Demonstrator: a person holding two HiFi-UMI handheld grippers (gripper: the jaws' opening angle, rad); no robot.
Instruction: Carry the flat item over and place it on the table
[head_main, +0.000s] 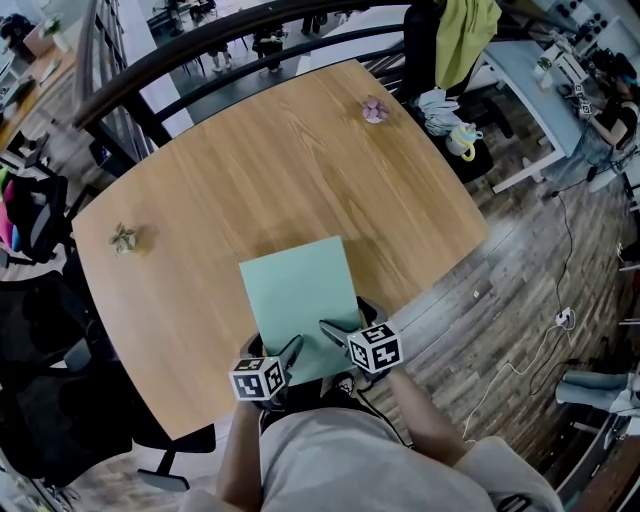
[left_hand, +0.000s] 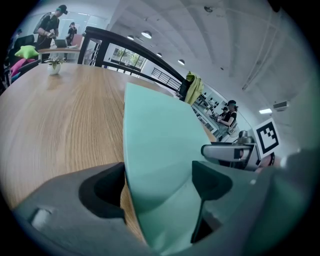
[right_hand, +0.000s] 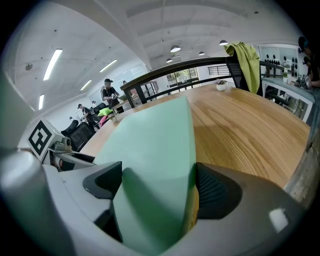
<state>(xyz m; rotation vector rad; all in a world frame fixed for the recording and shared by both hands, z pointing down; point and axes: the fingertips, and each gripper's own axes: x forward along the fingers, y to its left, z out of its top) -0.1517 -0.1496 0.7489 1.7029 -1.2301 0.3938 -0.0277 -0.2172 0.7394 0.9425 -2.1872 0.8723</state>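
Closely paired at the near edge of the scene are two tools, one in each of the person's hands, each carrying one cube with square black-and-white markers. The left tool (head_main: 293, 347) (left_hand: 159, 185) has its two jaws clamped on the near left corner of one sheet (head_main: 300, 290) (left_hand: 155, 145) (right_hand: 150, 150). The right tool (head_main: 330, 328) (right_hand: 160, 187) grips the near right corner in the same way. The sheet is thin, flat, rectangular and mint green, with a smooth matt face. It is held over the near edge of the surface (head_main: 250, 170), casting a shadow on the wood; whether its far edge touches cannot be told. The surface is one pale wooden top with rounded corners and a fine straight grain. Two small potted plants stand on it, well apart: one (head_main: 123, 238) near the left edge, one (head_main: 375, 109) near the far right corner. Beyond it runs one dark curved railing (head_main: 200, 50).
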